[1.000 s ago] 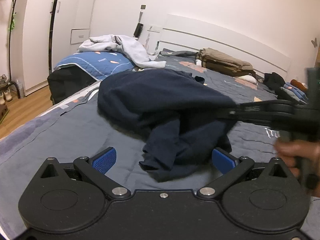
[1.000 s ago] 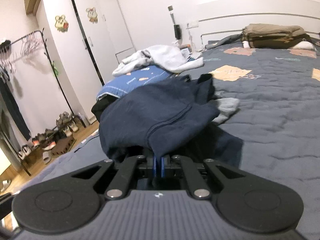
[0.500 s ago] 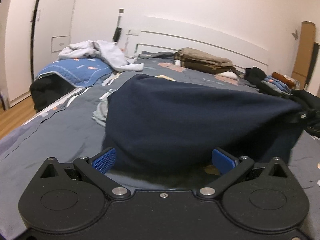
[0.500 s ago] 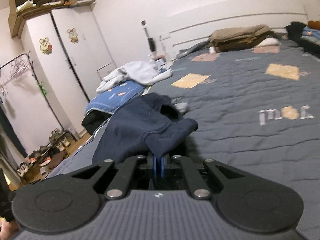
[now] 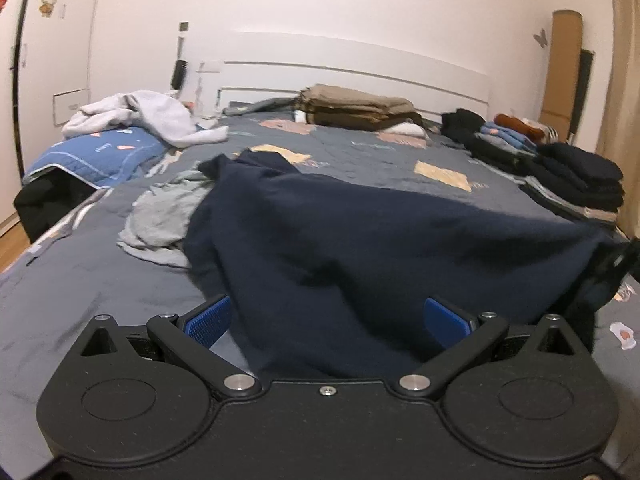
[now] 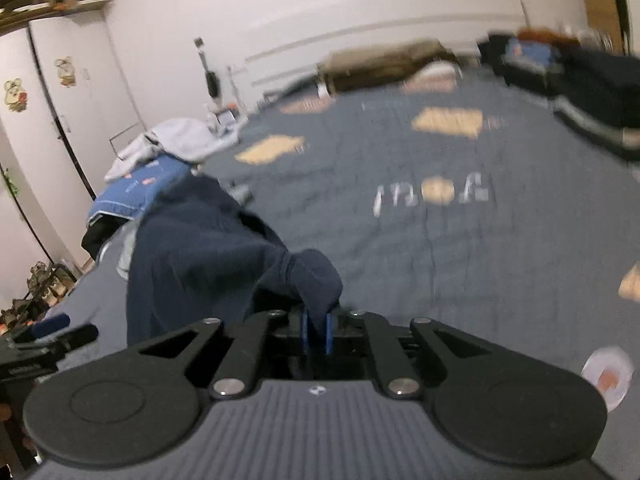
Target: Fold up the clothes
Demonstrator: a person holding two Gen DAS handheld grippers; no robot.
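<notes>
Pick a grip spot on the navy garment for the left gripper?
Take the near hem of the navy garment where it drapes between the open left gripper, coming in low from the near bed edge. The cloth hangs stretched toward the right gripper, whose jaws are opening around the opposite corner, so this edge is raised and reachable.

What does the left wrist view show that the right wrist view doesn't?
Only the left wrist view shows the left hand-held gripper from behind, jaws wide, navy fabric between its pads untouched, and the crumpled grey garment plainly.

Only the right wrist view shows the right hand-held gripper with its jaws opening, a navy corner between the pads, plus the wardrobe stickers.

Both show the navy garment, the grey quilt, the folded tan stack and the blue blanket.
</notes>
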